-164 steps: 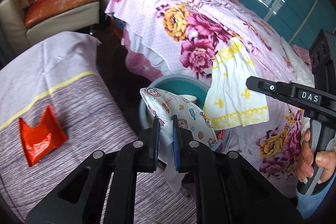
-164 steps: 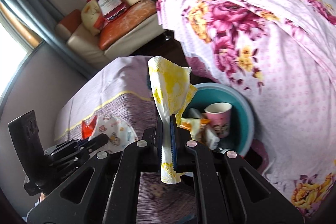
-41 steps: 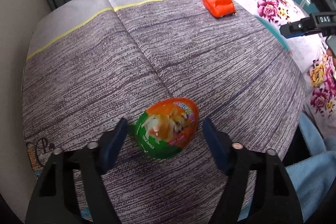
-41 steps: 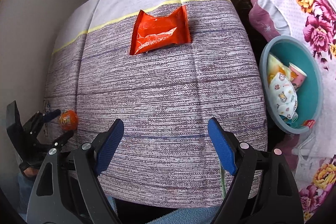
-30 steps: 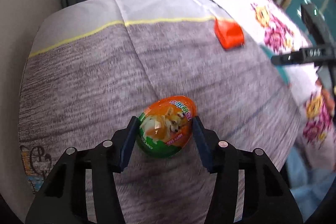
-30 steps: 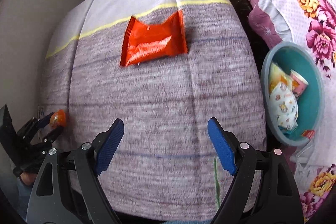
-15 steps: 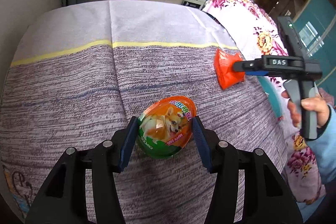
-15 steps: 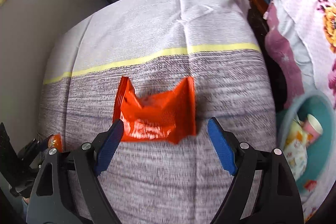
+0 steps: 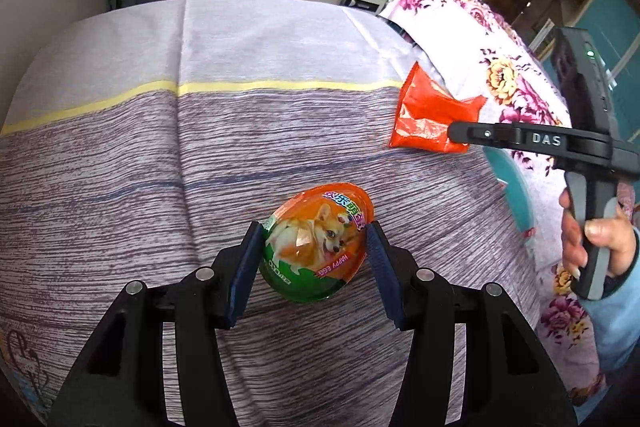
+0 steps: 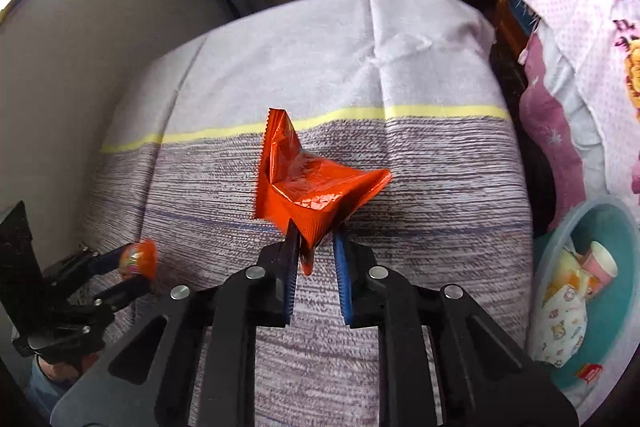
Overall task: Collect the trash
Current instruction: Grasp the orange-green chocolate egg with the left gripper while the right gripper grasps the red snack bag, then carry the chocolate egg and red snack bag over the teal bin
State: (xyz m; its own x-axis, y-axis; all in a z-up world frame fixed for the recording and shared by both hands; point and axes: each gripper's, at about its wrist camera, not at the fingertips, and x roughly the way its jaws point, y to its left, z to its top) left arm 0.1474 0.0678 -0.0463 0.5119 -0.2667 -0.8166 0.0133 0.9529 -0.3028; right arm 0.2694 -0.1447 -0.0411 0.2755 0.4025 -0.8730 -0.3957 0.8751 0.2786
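Both grippers now hold trash: one egg (image 9: 316,243), one wrapper (image 10: 312,195).

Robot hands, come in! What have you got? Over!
Left gripper shut on toy egg. Right gripper pinching orange wrapper. Teal basin at right, nothing blocking.

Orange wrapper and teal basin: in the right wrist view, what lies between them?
Only bare striped cloth between the orange wrapper and the teal basin, in the right wrist view.

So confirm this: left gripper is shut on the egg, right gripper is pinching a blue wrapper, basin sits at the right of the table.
Not quite: the wrapper in the right gripper is orange-red, not blue, as the right wrist view shows. The left gripper does hold the egg, and the basin sits at the table's right.
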